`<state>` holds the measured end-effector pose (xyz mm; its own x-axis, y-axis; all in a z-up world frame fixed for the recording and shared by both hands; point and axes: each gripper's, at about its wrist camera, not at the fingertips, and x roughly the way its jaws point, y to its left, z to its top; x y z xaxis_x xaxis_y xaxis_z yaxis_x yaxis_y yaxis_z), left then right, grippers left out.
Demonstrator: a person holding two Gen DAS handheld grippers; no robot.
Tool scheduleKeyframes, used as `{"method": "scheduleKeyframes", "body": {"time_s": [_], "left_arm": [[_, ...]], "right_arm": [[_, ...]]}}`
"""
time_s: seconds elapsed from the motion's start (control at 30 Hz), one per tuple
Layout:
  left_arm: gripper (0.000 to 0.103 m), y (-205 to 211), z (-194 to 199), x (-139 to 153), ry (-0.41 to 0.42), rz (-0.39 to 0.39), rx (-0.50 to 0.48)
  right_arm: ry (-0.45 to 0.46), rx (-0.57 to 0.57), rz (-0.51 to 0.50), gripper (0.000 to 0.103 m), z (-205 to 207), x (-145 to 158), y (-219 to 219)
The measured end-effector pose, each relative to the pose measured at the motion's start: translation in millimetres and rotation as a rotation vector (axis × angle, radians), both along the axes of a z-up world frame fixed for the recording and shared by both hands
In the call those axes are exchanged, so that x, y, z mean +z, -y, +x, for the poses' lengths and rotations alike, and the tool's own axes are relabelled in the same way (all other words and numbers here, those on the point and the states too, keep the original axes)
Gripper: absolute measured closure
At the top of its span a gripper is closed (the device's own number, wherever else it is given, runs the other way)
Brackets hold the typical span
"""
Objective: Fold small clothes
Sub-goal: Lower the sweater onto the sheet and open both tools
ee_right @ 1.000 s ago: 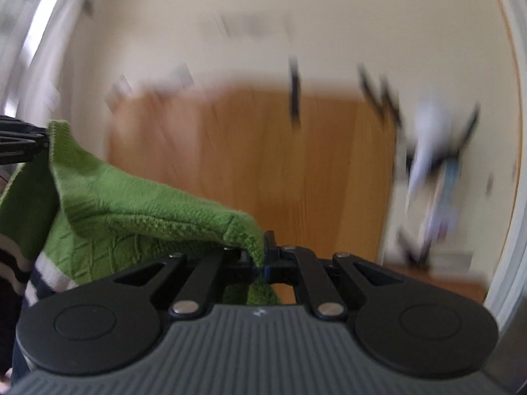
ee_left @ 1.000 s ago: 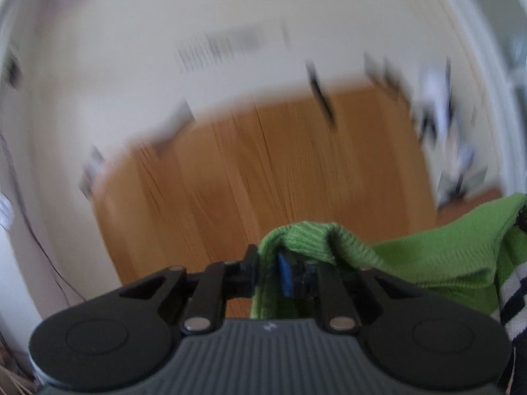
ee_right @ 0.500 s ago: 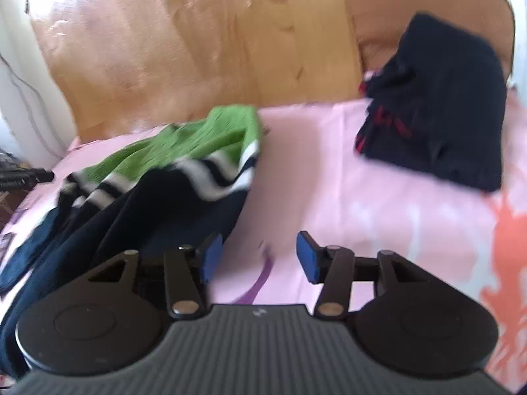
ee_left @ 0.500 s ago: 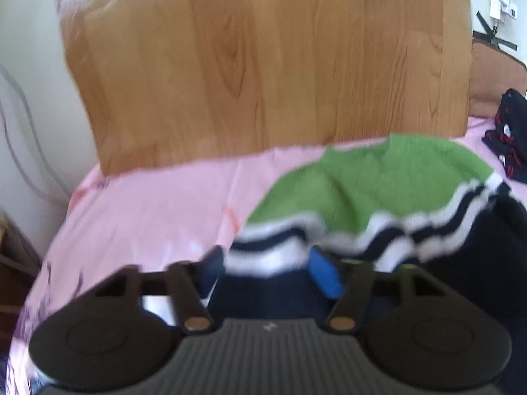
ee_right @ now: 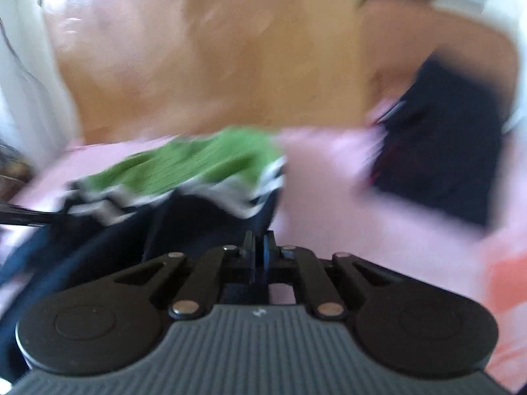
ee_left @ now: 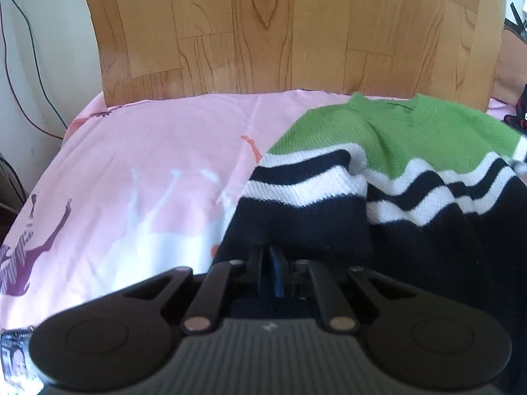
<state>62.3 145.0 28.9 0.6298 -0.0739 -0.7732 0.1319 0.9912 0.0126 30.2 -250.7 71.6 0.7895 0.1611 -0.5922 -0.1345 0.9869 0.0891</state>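
Observation:
A small knit sweater (ee_left: 395,138), green on top with white and navy stripes and a navy body, lies spread on the pink bedsheet (ee_left: 148,148). My left gripper (ee_left: 268,253) is shut, its tips low over the navy left side of the sweater. No cloth shows between its pads. In the blurred right wrist view the sweater (ee_right: 204,164) lies to the left. My right gripper (ee_right: 262,238) is shut at the sweater's navy right edge, where it meets the sheet (ee_right: 329,181). I see nothing between its pads.
A wooden headboard (ee_left: 296,33) stands upright behind the bed. A dark folded garment (ee_right: 444,151) lies on the sheet to the right. Cables (ee_left: 33,65) hang on the wall left of the bed, where the mattress edge drops away.
A second ago both grippers held the green shoulders up in the air. The sweater has come down onto the sheet; both jaws stood open half a second ago and have shut again.

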Motion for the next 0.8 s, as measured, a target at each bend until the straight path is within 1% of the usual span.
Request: {"method": "scheduleKeyframes", "body": {"time_s": [0.07,0.1,0.13,0.17,0.2,0.23,0.27,0.3,0.33,0.37,0.4,0.47,0.5,0.53,0.57,0.6,0.63,0.7,0.73,0.8], "left_arm": [[0.097,-2,5,-1,-0.004,0.009,0.005],[0.094,-4,6,1,-0.01,0.004,0.007],[0.091,-5,9,2,-0.009,0.003,0.013],[0.09,-6,11,5,0.005,0.011,0.021],[0.085,-5,14,7,0.021,0.026,0.028],[0.072,-5,17,9,0.035,0.044,0.038],[0.065,-4,22,11,0.042,0.054,0.045],[0.056,-3,27,12,0.046,0.06,0.041],[0.055,0,32,11,0.046,0.068,0.028],[0.055,3,38,9,0.041,0.088,0.02],[0.055,8,45,4,0.027,0.121,0.019],[0.056,13,55,-6,-0.004,0.155,0.015],[0.058,15,56,-8,0.014,0.155,0.015],[0.064,18,57,-8,0.016,0.157,0.005],[0.071,21,58,-8,0.018,0.157,-0.007],[0.093,25,58,-8,0.011,0.141,-0.028],[0.096,30,57,-7,0.01,0.145,-0.04],[0.098,46,56,-9,0.029,0.236,-0.052],[0.098,50,56,-10,0.038,0.268,-0.059],[0.098,48,62,-9,0.047,0.293,-0.036]], "right_arm": [[0.051,-0.125,-0.17,0.096,1,17,28],[0.055,-0.2,-0.25,0.096,5,20,43],[0.044,-0.277,-0.299,0.095,9,21,56],[0.035,-0.362,-0.322,0.091,11,23,69],[0.048,-0.409,-0.282,0.089,8,27,80],[0.062,-0.415,-0.199,0.085,3,30,88],[0.071,-0.394,-0.09,0.075,-2,32,92],[0.076,-0.36,-0.007,0.071,-6,31,89],[0.083,-0.32,0.033,0.071,-8,28,82],[0.089,-0.271,0.04,0.071,-11,25,69],[0.094,-0.205,0.021,0.071,-12,20,51],[0.111,-0.084,-0.022,0.069,-15,11,14],[0.124,-0.027,-0.034,0.066,-16,6,-1],[0.141,0.031,-0.04,0.064,-17,1,-16],[0.155,0.074,-0.043,0.061,-17,-2,-28],[0.168,0.111,-0.048,0.057,-16,-7,-39],[0.181,0.137,-0.058,0.057,-14,-13,-50],[0.201,0.161,-0.079,0.056,-10,-24,-64],[0.208,0.165,-0.083,0.056,-7,-29,-69],[0.214,0.156,-0.058,0.056,-4,-38,-72]]}}
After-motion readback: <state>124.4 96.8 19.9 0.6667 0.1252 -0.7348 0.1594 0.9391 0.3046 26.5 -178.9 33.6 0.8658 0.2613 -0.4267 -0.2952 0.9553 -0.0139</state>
